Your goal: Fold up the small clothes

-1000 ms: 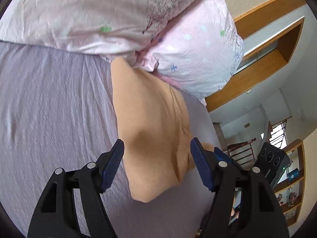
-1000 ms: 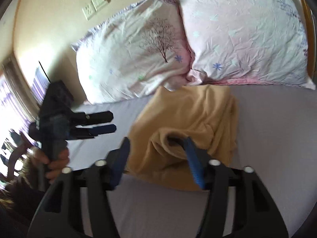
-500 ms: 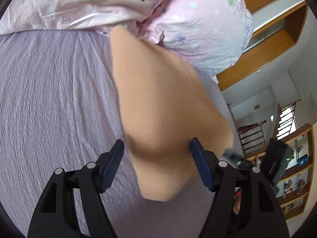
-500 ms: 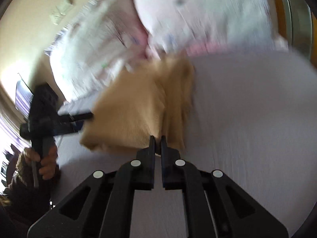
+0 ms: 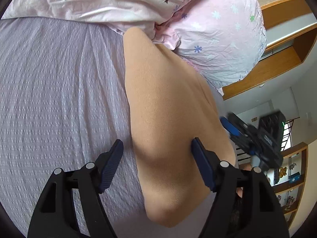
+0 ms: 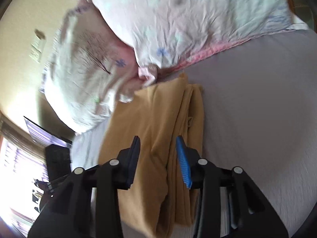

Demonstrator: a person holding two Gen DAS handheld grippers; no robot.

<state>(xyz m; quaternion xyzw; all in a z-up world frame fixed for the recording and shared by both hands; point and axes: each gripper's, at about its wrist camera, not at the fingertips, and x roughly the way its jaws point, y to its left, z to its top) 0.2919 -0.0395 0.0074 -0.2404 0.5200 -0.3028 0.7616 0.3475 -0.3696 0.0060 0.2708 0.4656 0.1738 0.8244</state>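
The tan garment (image 5: 168,119) lies on the bed (image 5: 59,99), on the lilac sheet, with its far end touching the two pink flowered pillows (image 5: 218,35) at the head of the bed. In the left wrist view it looks like a long smooth shape, narrow near the pillows and rounded at the near end. In the right wrist view the garment (image 6: 158,123) is folded lengthwise, with several layered edges along its right side and a smooth top layer on the left.

The left hand-held gripper (image 5: 157,158) is spread wide. It is over the near part of the garment: its right finger is against the cloth, its left finger is over the sheet just beside the cloth edge. It holds nothing.

The right hand-held gripper (image 6: 160,158) is also spread, with both fingers over the garment and the fold ridge between them. It pinches nothing. In the left wrist view this gripper (image 5: 235,130) shows blurred at the right edge of the garment.

Behind the bed there is a wooden headboard (image 5: 277,63) and, further away, shelves (image 5: 291,178).
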